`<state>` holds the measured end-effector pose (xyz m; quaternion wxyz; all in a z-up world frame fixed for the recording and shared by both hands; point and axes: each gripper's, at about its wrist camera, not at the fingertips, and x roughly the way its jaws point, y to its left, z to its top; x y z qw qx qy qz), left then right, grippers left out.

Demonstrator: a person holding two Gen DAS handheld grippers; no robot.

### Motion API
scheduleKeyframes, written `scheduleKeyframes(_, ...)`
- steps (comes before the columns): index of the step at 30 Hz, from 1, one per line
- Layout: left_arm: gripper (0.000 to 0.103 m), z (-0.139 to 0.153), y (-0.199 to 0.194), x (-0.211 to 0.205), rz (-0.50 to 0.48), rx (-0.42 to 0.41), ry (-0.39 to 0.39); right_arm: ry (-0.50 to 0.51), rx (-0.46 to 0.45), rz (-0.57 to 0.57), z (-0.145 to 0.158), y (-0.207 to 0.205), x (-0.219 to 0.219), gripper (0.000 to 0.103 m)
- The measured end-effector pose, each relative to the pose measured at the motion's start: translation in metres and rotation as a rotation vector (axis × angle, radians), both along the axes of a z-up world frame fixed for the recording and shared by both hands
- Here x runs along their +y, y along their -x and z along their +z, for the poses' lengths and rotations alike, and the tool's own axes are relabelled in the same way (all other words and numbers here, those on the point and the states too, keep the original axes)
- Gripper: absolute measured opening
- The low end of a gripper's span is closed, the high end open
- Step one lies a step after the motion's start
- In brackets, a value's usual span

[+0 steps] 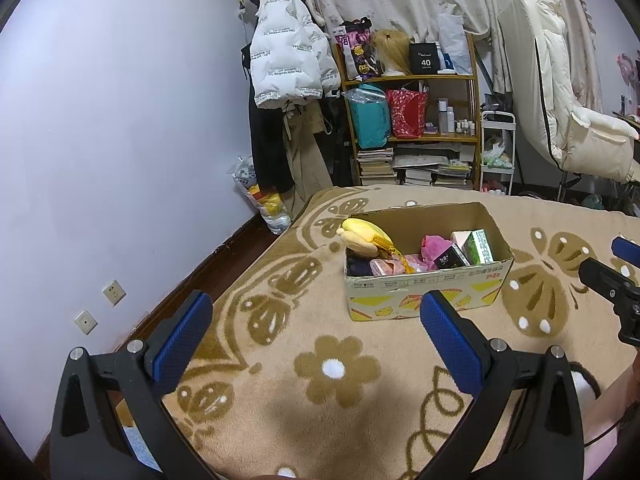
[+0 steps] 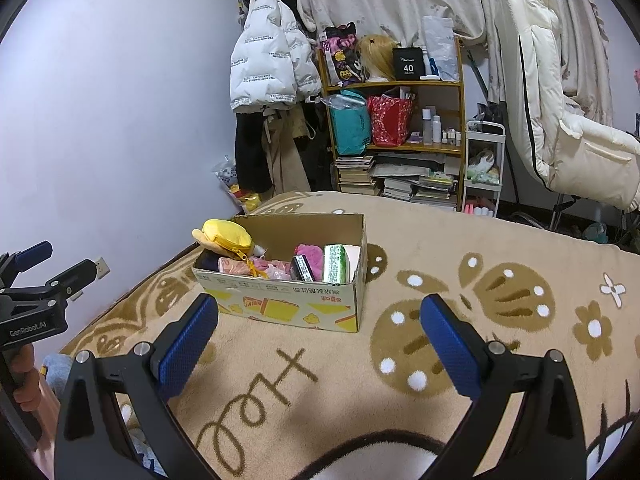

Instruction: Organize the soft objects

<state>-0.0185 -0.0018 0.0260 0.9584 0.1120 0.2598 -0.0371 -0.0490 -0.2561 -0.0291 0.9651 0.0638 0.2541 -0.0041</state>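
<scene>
Left wrist view: both grippers, left gripper (image 1: 316,326) and right gripper (image 2: 318,330), gape empty; approach the cardboard box (image 1: 424,292) squarely, pinching the yellow plush (image 1: 364,234) gently.

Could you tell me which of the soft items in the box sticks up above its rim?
The yellow plush at the left end of the box. It bulges over the rim, while the pink cloth and the other items sit below it.

An open cardboard box (image 1: 424,292) sits upright on the bed. A yellow plush (image 1: 366,232) rests on its left rim. Pink soft items (image 1: 434,246) and small packs lie inside.
</scene>
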Motion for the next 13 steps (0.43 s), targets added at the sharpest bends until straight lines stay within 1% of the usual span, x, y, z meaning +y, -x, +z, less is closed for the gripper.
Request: scheduleKeyframes(13,0.103,-0.0052,-0.0005,0.0008,-0.003,0.008,-0.003,0.000,0.001,0.001,0.0015,-0.0005,-0.0001,0.103)
